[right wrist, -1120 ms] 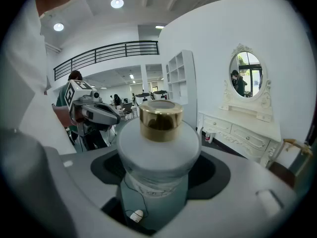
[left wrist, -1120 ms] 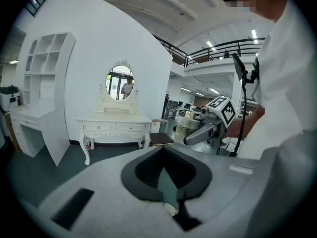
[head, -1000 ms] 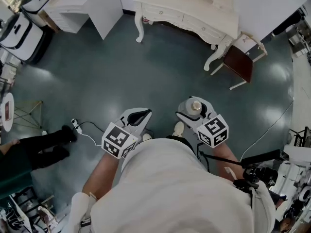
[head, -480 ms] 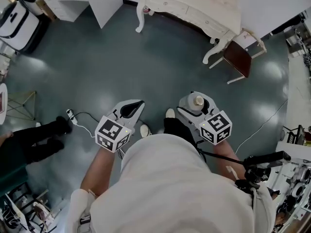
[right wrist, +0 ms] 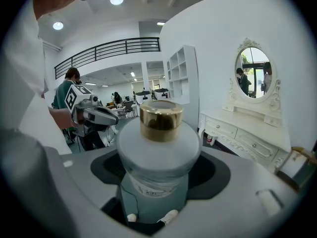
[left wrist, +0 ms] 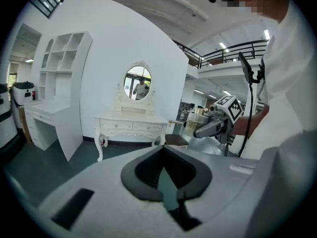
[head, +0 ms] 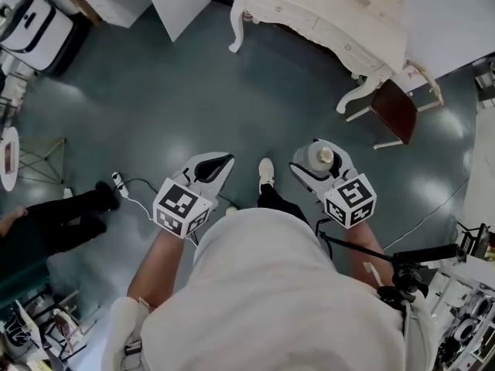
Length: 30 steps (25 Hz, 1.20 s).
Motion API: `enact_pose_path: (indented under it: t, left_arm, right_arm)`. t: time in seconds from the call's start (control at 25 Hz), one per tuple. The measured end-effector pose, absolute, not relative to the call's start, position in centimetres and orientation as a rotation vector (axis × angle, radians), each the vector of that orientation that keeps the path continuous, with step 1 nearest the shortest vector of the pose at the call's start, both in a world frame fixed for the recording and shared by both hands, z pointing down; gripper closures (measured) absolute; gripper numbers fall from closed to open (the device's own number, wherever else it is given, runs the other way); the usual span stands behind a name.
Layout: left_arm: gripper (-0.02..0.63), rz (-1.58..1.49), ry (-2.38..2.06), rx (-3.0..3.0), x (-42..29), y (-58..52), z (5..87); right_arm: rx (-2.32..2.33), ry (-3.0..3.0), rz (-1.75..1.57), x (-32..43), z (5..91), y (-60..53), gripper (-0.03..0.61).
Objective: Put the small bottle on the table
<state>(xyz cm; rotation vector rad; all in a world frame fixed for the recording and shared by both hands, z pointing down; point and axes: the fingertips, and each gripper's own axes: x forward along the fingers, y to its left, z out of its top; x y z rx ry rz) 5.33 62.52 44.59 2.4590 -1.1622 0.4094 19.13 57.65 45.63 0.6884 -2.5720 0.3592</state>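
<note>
A small frosted bottle (right wrist: 157, 152) with a gold cap (right wrist: 160, 119) stands upright between the jaws of my right gripper (head: 312, 149), which is shut on it. In the head view the bottle (head: 319, 158) hangs above the dark green floor, right of centre. My left gripper (head: 224, 161) is level with it on the left, shut, with nothing between its jaws (left wrist: 162, 150). The white dressing table (head: 332, 29) with an oval mirror (left wrist: 138, 83) stands ahead at the far side of the floor. Each gripper view shows the other gripper across from it.
A chair with a dark seat (head: 396, 108) stands at the table's right end. A white desk unit (head: 166, 2) and a black-and-white case (head: 35, 25) are at the far left. A cable with a plug (head: 120, 184) lies on the floor beside another person's dark legs (head: 66, 222). Equipment crowds the lower right.
Both grippers have moved a little toward the dressing table, the bottle still held in the right one. A white shoe has stepped forward between them.
</note>
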Motion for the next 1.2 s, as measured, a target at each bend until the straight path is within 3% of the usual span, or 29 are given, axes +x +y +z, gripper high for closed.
enact_pose_path:
  t: [0.68, 0.92, 1.2]
  left_arm:
    - [0.611, 0.478, -1.086, 2.493, 13.3, 36.7, 42.8]
    - [0.611, 0.458, -1.072, 2.509, 12.1, 31.4, 42.6]
    - [0.611, 0.454, -1.032, 2.546, 6.1, 21.7, 44.0]
  right_arm:
    - [0.683, -2.579, 0.320, 24.3, 46.4, 31.3, 0.238]
    - [0.740, -2.547, 0.343, 24.0, 46.9, 26.0, 0.238]
    - [0.804, -2.516, 0.343, 18.7, 47.2, 17.2, 0.238]
